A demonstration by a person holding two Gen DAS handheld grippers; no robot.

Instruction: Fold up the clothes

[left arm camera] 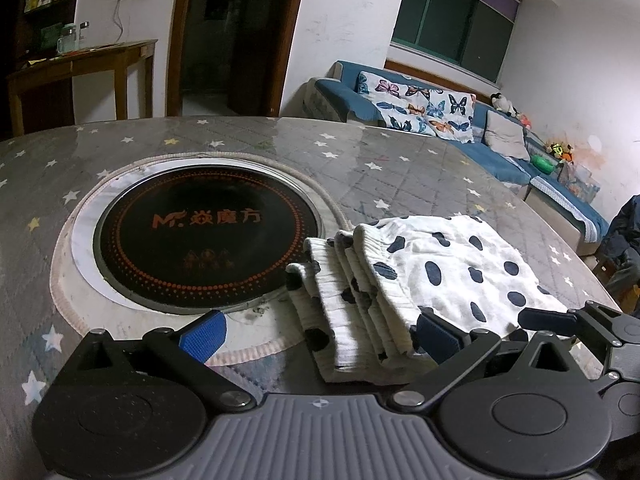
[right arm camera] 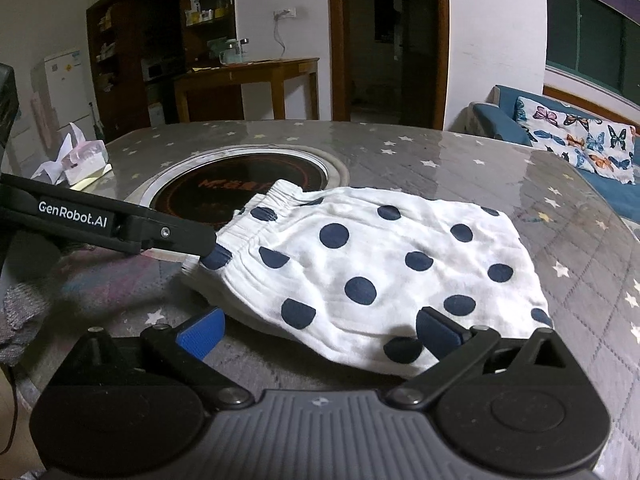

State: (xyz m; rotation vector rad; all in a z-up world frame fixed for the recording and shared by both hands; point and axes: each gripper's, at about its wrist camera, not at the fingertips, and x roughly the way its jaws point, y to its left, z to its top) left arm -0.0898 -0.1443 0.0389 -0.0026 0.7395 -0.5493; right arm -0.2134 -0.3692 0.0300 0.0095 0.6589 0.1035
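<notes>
Right wrist view: right gripper (right arm camera: pixel 318 330) gaping wide, gripping nothing, folded polka-dot garment (right arm camera: pixel 372 264) lying beside hotplate (right arm camera: pixel 240 184). Fold looking finished; prob withdrawing next.

Each hand-held tool has a ribbed grey housing at its base, marked with a small white crosshair at the middle. Either side of that sit round black discs, from which black link bars with silver screws reach forward to the fingers. The left gripper (left arm camera: pixel 320 334) carries blue textured pads (left arm camera: pixel 202 336), as does the right gripper (right arm camera: pixel 320 330). Seen from the right wrist, the left tool's black arm bears white lettering, "GenRobot.AI", and a silver screw further forward.
</notes>
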